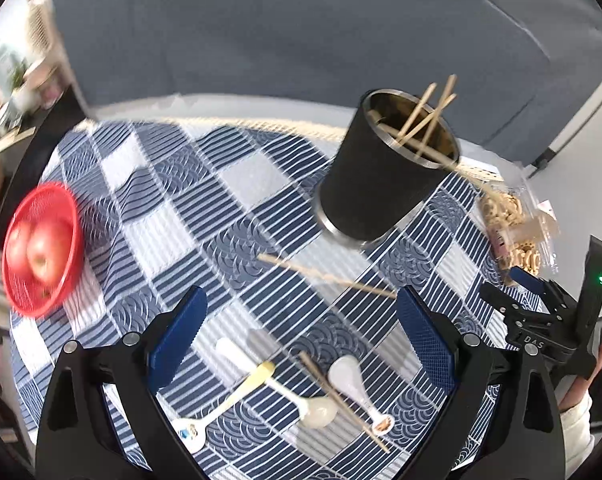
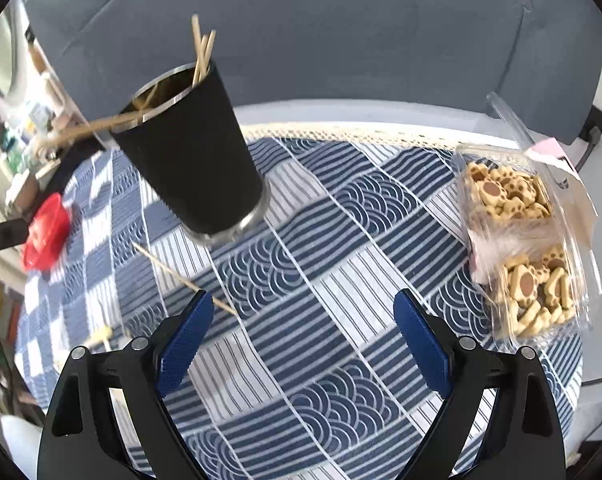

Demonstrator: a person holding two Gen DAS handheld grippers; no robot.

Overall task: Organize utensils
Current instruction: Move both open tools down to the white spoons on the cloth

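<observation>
Two views | left wrist: left gripper spread wide, empty; spoons under it, loose chopstick just before black holder | right wrist: right gripper wide, empty, holder far-left, cookies right of it

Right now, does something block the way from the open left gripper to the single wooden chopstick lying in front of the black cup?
Nothing visible does. The left gripper hovers open, with only checked tablecloth before the wooden chopstick.

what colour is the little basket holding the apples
Red. The basket shows best in the left wrist view, at the table's left edge.
</observation>
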